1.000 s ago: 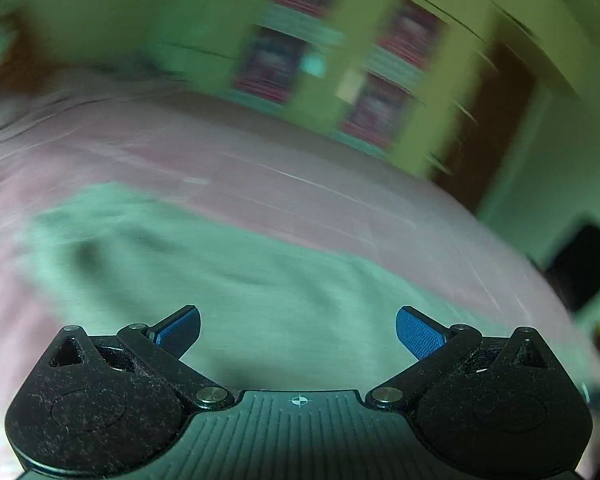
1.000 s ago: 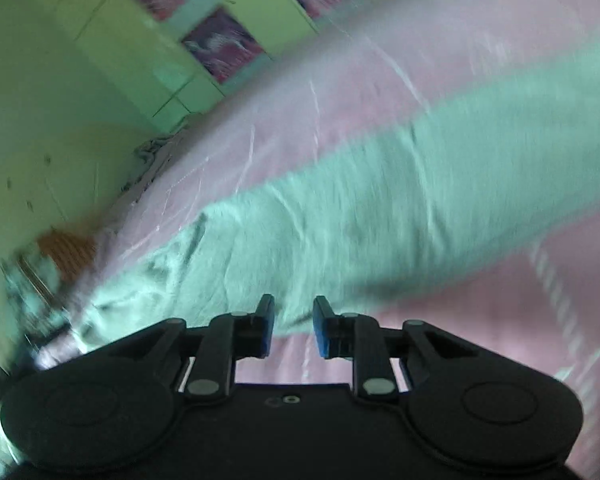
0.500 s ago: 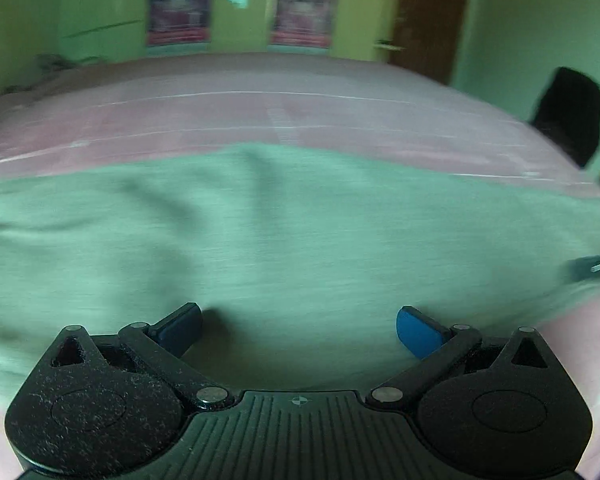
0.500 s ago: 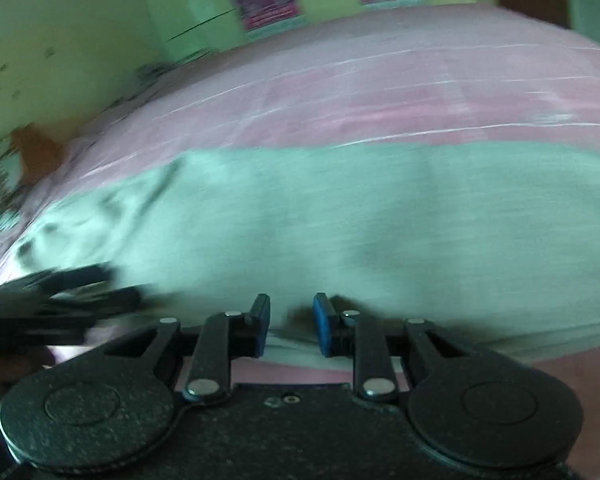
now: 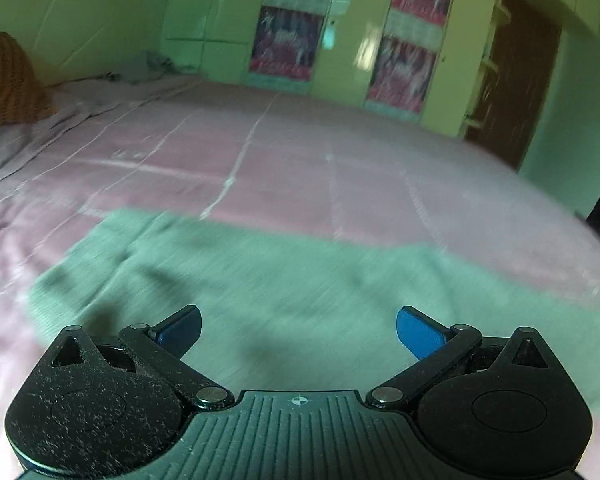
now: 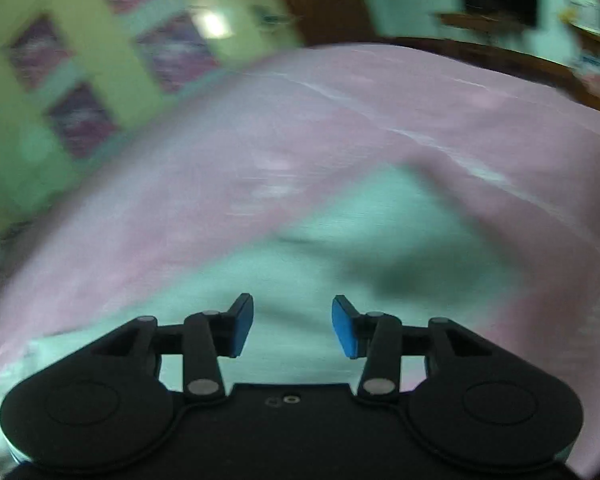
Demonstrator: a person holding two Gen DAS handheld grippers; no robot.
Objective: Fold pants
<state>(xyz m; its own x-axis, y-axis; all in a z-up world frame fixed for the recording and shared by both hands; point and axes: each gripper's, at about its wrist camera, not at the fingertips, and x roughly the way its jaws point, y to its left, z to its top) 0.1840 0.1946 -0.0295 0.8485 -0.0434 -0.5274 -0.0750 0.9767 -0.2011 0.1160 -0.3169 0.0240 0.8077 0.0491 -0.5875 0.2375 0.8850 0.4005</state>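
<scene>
Light green pants point(image 5: 300, 280) lie spread flat on a pink bed sheet point(image 5: 300, 160). In the left wrist view I see one end of them at the left, with creases. My left gripper point(image 5: 299, 330) is wide open and empty, just above the pants. In the right wrist view the pants point(image 6: 360, 248) show blurred, with their other end at the upper right. My right gripper point(image 6: 293, 326) is open and empty over the green cloth.
The bed fills most of both views. Green cupboards with posters point(image 5: 412, 40) stand behind it, and a brown door point(image 5: 516, 80) is at the right. An orange cloth point(image 5: 12, 84) lies at the far left corner. Dark furniture point(image 6: 520, 32) stands beyond the bed's right edge.
My right gripper has opened from nearly shut and swung right along the pants. My left gripper has stayed wide open and swung left, so the pants' left end now shows.
</scene>
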